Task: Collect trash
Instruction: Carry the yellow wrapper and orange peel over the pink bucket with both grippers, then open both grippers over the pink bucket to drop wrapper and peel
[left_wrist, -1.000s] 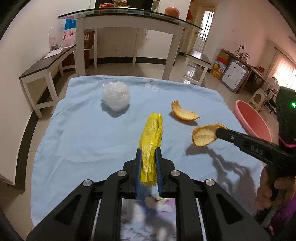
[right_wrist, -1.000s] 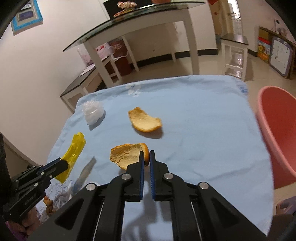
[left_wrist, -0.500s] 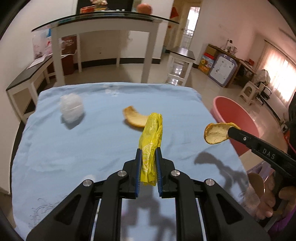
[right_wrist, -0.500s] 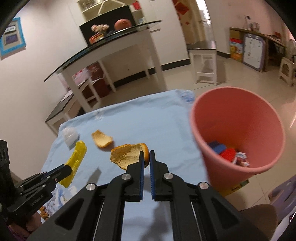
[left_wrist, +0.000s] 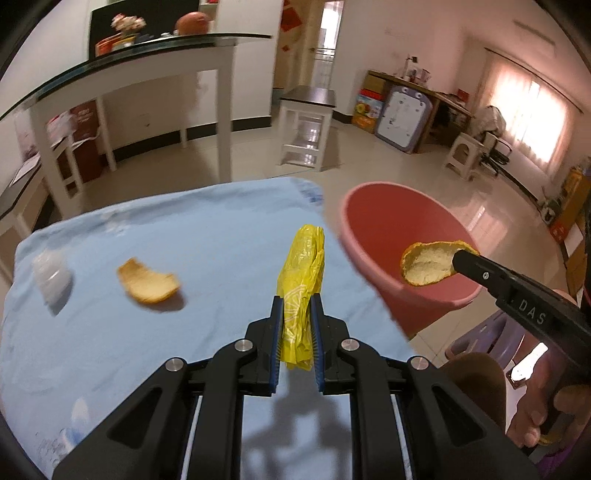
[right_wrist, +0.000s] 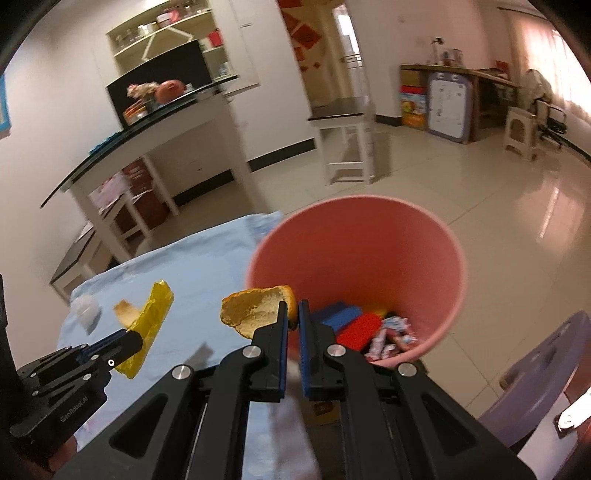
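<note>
My left gripper (left_wrist: 296, 306) is shut on a yellow plastic bag (left_wrist: 301, 273) and holds it above the blue cloth's right side. It also shows in the right wrist view (right_wrist: 149, 323). My right gripper (right_wrist: 291, 312) is shut on an orange peel (right_wrist: 255, 308) and holds it over the near rim of the pink bin (right_wrist: 454, 273). The peel (left_wrist: 428, 267) and bin (left_wrist: 384, 221) also show in the left wrist view. A second orange peel (left_wrist: 147, 286) and a crumpled white plastic ball (left_wrist: 51, 278) lie on the blue cloth (left_wrist: 207, 236).
The pink bin holds red, blue and wrapper trash (right_wrist: 369, 326). A purple stool (right_wrist: 546, 365) stands right of the bin. A glass-topped white table (left_wrist: 155, 70) and a small white stool (left_wrist: 306, 125) stand beyond the cloth.
Both grippers have swung right toward the pink bin with their loads. The orange peel has moved from beside the bin to over its near rim.
</note>
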